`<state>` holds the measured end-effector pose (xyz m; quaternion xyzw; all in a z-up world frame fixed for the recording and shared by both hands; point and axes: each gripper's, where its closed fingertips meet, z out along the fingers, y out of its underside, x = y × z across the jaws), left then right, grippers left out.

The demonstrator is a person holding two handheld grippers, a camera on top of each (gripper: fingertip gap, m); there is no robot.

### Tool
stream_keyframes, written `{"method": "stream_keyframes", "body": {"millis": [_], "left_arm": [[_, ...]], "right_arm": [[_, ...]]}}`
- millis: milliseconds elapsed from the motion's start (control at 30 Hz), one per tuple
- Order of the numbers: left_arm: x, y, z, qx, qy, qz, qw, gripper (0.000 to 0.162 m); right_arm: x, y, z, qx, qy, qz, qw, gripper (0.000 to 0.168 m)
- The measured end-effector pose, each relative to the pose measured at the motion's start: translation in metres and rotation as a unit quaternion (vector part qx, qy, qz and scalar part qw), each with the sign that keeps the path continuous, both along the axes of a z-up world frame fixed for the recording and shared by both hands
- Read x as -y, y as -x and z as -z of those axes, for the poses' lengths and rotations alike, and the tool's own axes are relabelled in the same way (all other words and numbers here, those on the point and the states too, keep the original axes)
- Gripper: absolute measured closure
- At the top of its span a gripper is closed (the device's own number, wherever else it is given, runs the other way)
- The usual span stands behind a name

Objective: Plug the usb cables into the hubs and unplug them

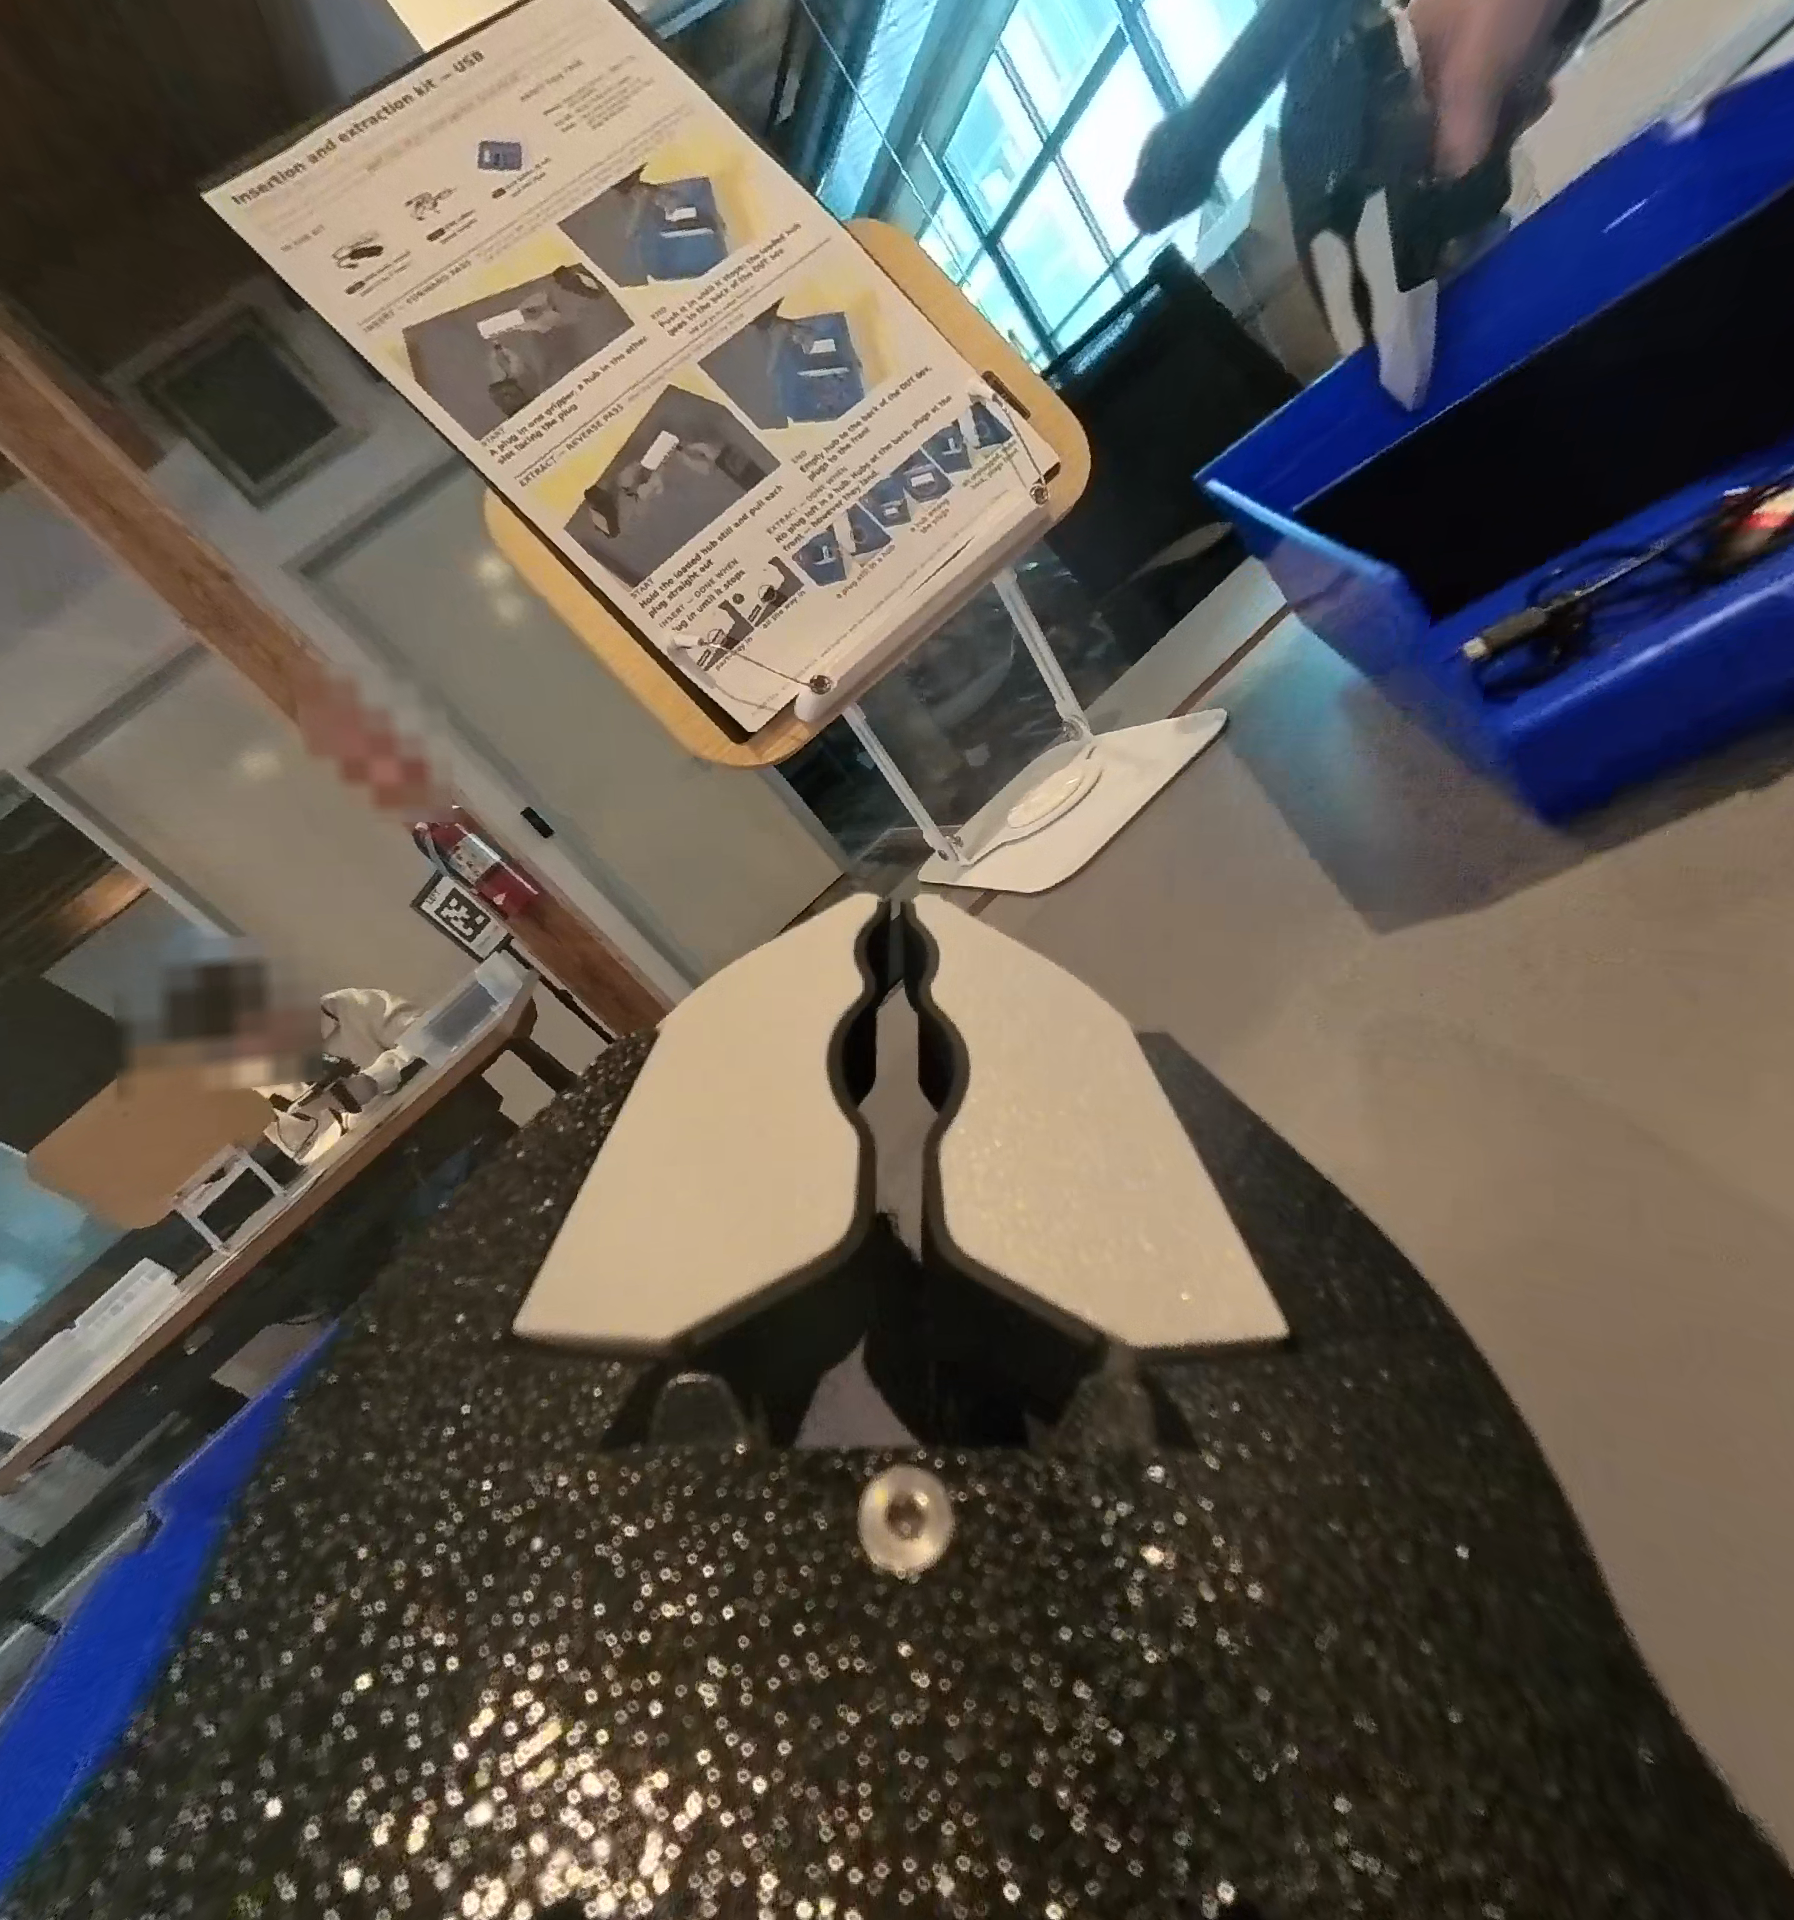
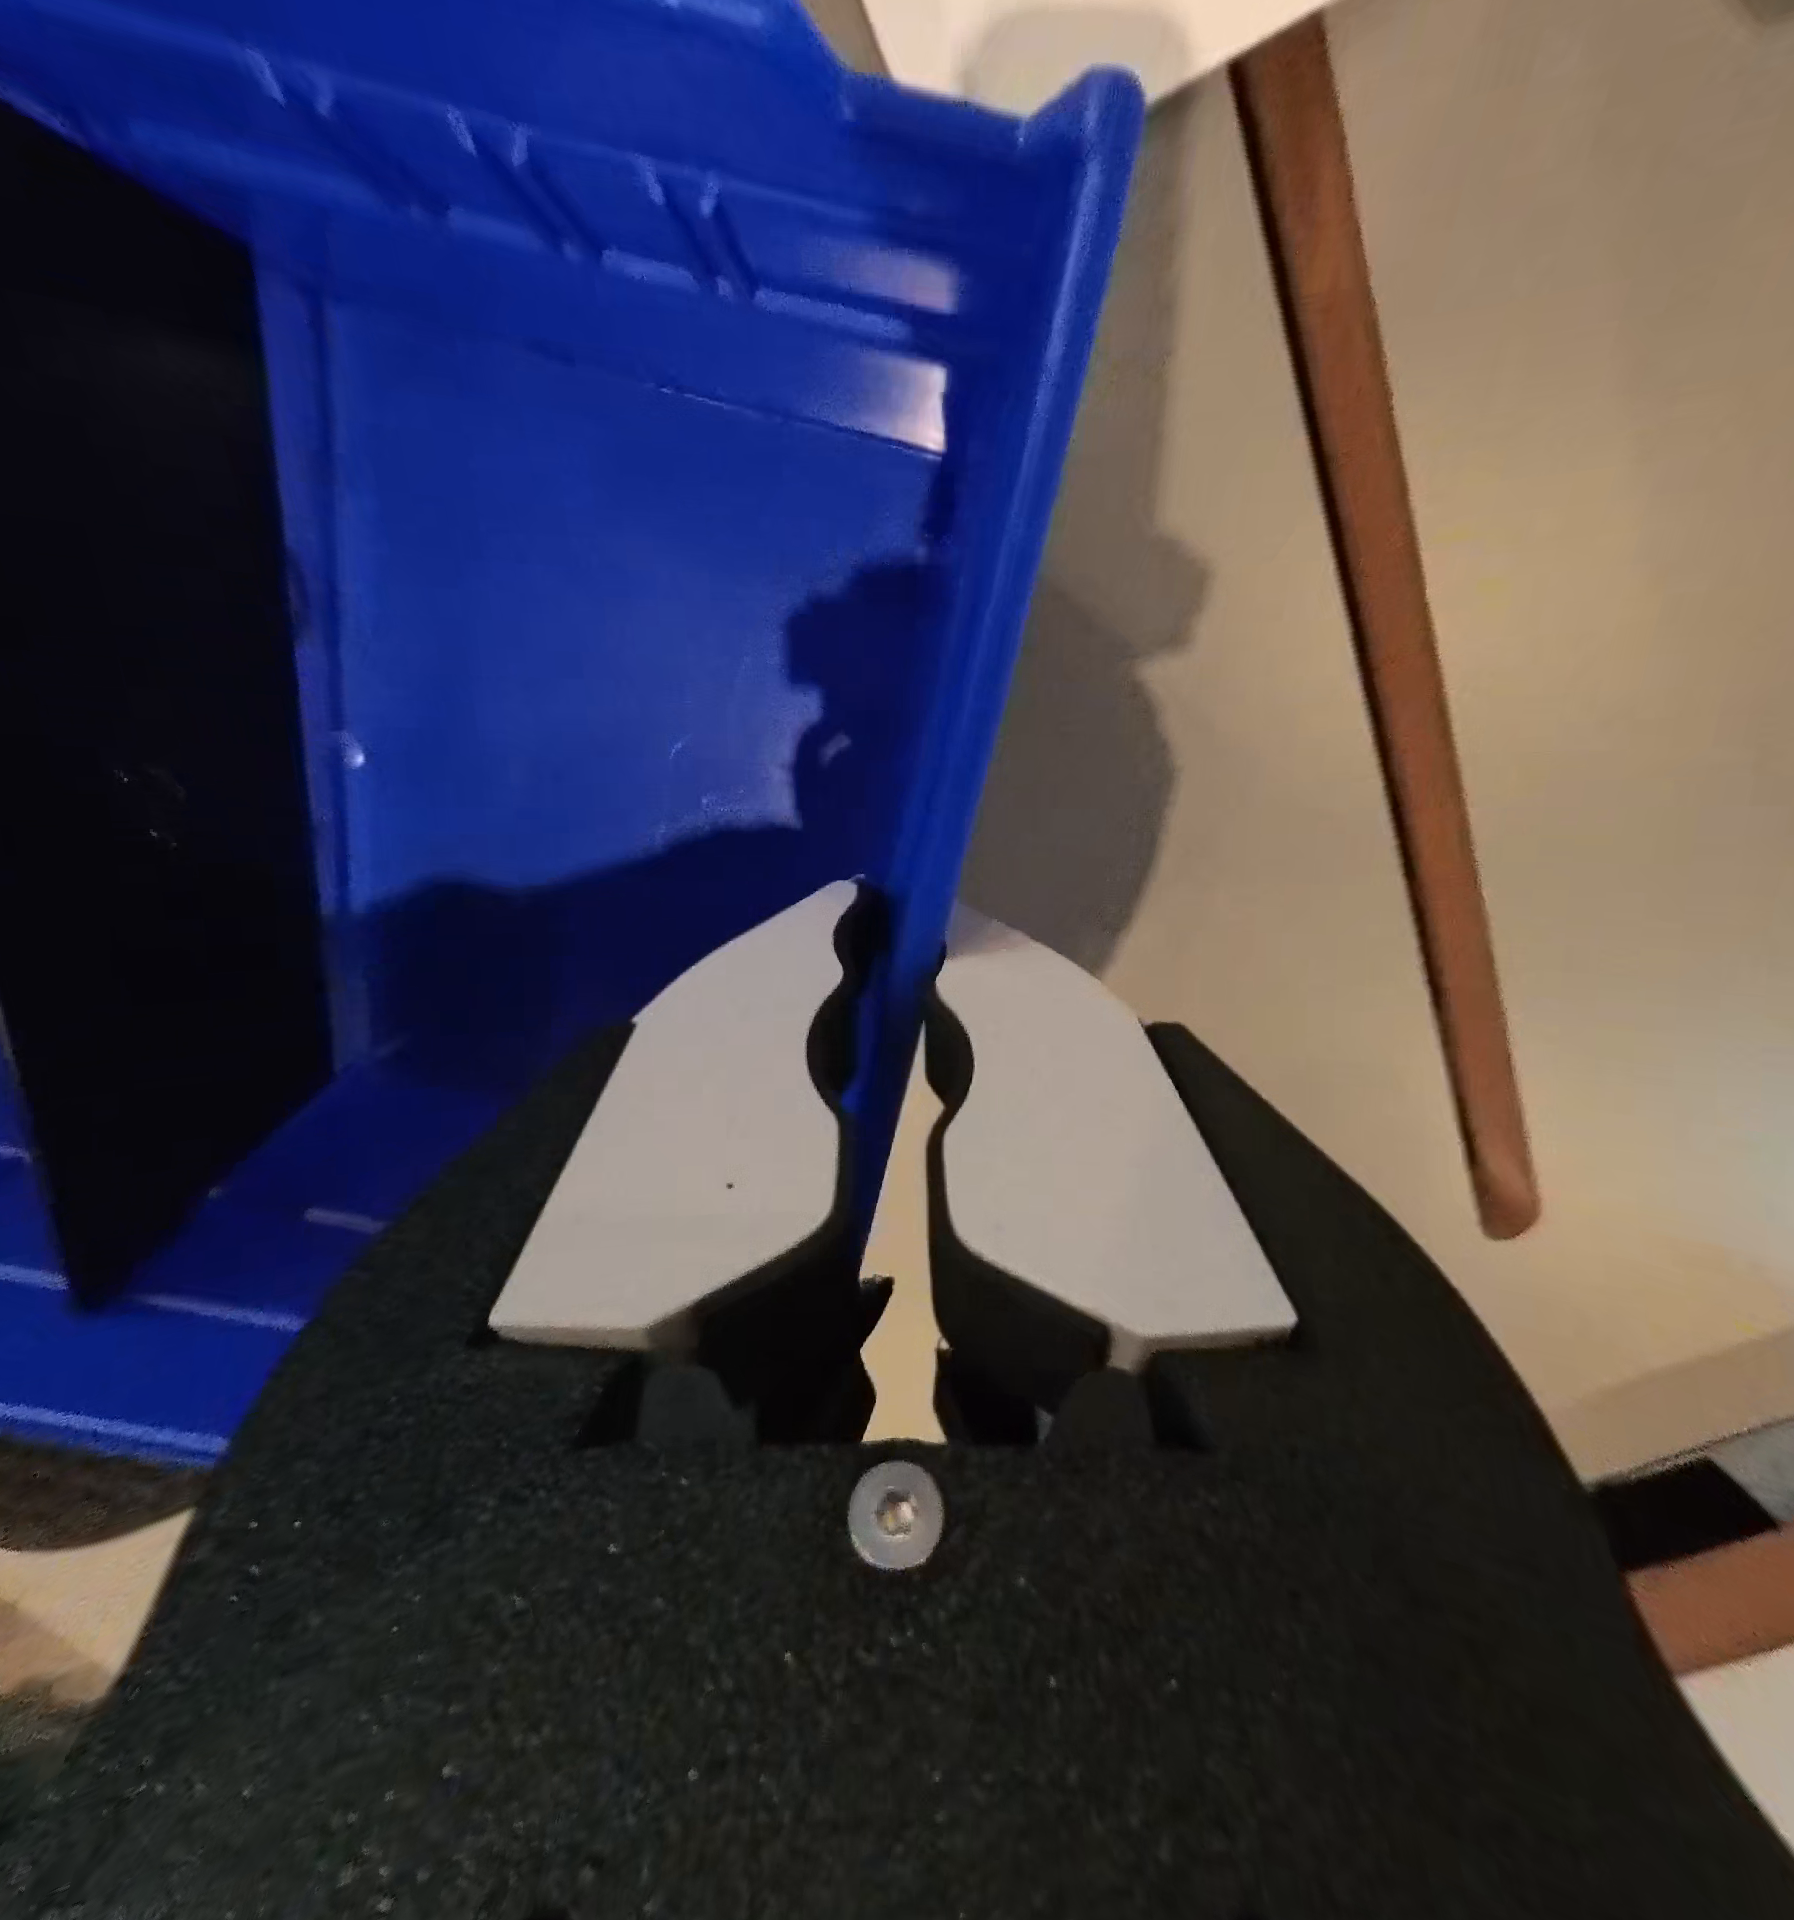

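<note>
Both fingers of the right gripper [image 2: 898, 935] are pinching the thin side wall of a blue bin [image 2: 602, 582], one finger inside the bin and one outside it, with the wall running up between them. A black divider [image 2: 114, 665] is standing in the bin to the left. Beyond the bin, on the right, a wooden leg [image 2: 1381, 623] is slanting down.

Fingers of the left gripper [image 1: 895, 914] are pressed together with nothing between them, hovering over a pale table [image 1: 1495, 1039]. Far to the right, the same blue bin [image 1: 1558, 717] is sitting on the table, and a black cable [image 1: 1599, 603] with its plug is lying inside it, well apart from these fingers. At the bin's far rim the other gripper [image 1: 1392, 301] is gripping the wall. An instruction sheet on a stand [image 1: 664, 353] is standing straight ahead.
</note>
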<state>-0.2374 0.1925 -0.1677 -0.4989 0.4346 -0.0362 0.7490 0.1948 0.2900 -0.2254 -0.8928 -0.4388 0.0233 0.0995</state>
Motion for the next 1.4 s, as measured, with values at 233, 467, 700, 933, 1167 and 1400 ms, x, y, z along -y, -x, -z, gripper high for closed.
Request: {"method": "stream_keyframes", "body": {"millis": [233,467,700,933,1167,1400], "left_arm": [[-0.002,-0.001,0.005,-0.013,-0.006,-0.006,1.000,0.161],[-0.002,-0.003,0.011,-0.016,0.002,0.000,1.000,0.160],[0.005,-0.009,0.010,-0.019,-0.006,0.016,1.000,0.160],[0.011,-0.015,0.011,-0.035,-0.020,0.027,0.999,0.161],[0.009,-0.015,0.016,-0.045,-0.020,0.020,0.999,0.162],[0.004,-0.012,0.018,-0.036,-0.008,0.014,0.999,0.162]], "right_arm": [[-0.039,-0.027,0.023,0.013,-0.025,0.141,0.990,0.101],[0.009,-0.061,-0.018,0.056,-0.148,0.324,0.933,0.083],[0.091,-0.065,-0.003,0.000,-0.020,0.486,0.874,0.104],[0.095,-0.057,0.018,-0.010,0.012,0.474,0.881,0.147],[0.079,-0.086,0.013,-0.022,0.026,0.456,0.889,0.154],[0.080,-0.163,0.001,0.019,0.045,0.394,0.918,0.154]]}}
